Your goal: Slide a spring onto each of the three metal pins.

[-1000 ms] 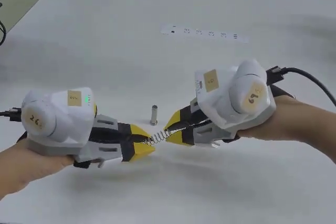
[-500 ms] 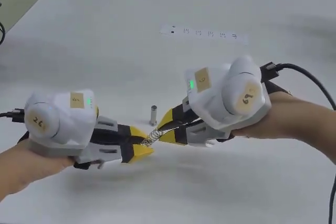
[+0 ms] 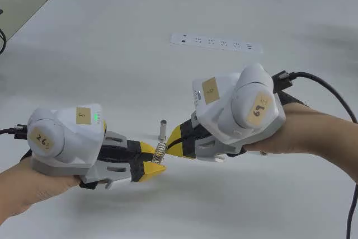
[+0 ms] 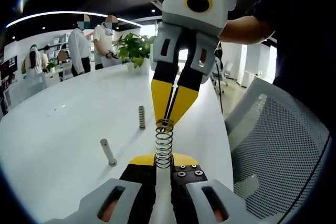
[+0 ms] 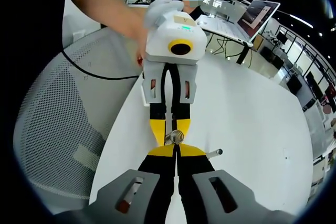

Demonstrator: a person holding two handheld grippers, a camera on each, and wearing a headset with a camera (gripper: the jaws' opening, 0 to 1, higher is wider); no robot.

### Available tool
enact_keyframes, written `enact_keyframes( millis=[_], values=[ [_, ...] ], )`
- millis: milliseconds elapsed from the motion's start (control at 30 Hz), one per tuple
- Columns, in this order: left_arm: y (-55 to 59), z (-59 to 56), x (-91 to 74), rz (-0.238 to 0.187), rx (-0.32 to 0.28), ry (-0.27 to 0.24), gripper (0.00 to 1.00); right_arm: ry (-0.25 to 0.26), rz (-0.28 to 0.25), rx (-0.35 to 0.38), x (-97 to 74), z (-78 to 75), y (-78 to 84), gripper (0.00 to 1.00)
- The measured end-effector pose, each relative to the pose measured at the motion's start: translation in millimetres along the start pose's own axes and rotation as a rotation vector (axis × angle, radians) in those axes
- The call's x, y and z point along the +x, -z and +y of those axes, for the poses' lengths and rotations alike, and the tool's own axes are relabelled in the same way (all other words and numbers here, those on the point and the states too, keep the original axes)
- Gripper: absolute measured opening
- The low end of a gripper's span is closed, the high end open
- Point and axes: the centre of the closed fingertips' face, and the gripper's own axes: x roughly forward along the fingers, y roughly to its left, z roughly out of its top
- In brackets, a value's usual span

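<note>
Steel spring (image 3: 160, 150) pinched by left tool (image 3: 156, 166) and right tool (image 3: 170, 146) beside upright pin (image 3: 163, 129), mid table (image 3: 112, 54).

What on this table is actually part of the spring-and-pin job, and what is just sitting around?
Part of the job: spring, pinched between left gripper and right gripper; bare pin; pin already wearing a spring.

Just lying about: power strip; laptop; mesh chair; potted plant.
</note>
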Motion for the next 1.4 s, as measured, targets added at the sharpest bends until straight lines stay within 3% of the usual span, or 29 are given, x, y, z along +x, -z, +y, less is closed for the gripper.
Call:
enact_keyframes(
  millis=[700, 1400],
  values=[
    [0.0, -0.4, -1.8, -0.003, 0.015, -0.002, 0.01, -0.040, -0.017, 0.041, -0.3, 5.0, -9.7, 0.07],
    [-5.0, -0.4, -2.8, -0.020, 0.027, -0.004, 0.01, -0.070, 0.001, 0.045, 2.0, 3.7, -18.8, 0.11]
  ],
)
